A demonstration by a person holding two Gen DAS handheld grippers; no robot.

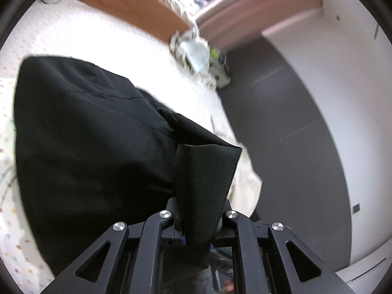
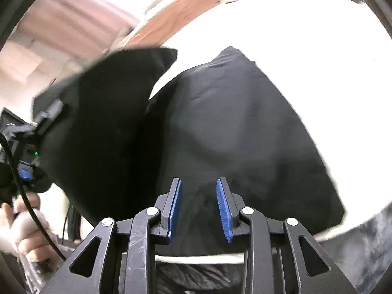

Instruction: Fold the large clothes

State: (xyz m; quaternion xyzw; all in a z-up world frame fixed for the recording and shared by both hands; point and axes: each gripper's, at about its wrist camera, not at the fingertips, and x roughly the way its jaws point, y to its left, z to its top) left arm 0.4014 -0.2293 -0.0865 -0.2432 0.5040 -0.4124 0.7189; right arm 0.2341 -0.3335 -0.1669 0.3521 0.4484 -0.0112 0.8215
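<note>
While left gripper (image 1: 199, 223) pinches black garment (image 1: 98, 134) corner, right gripper (image 2: 199, 210) gapes empty; thin grip may slip, fold sags.

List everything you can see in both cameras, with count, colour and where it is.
garment: one, black, spread on the bed, one corner lifted in the left gripper.
bed cover: one, white with small coloured dots, under the garment.
bed frame: one, brown wood, along the far edge of the bed.
crumpled cloth: one, pale grey-white, at the bed's far corner.
floor: dark grey, right of the bed in the left view.
wall: white, beyond the floor.
left gripper: one, black, shut on the garment's corner.
right gripper: one, black with blue pads, open above the garment.
left hand: one, bare, gripping the left gripper's handle at the lower left of the right view.
</note>
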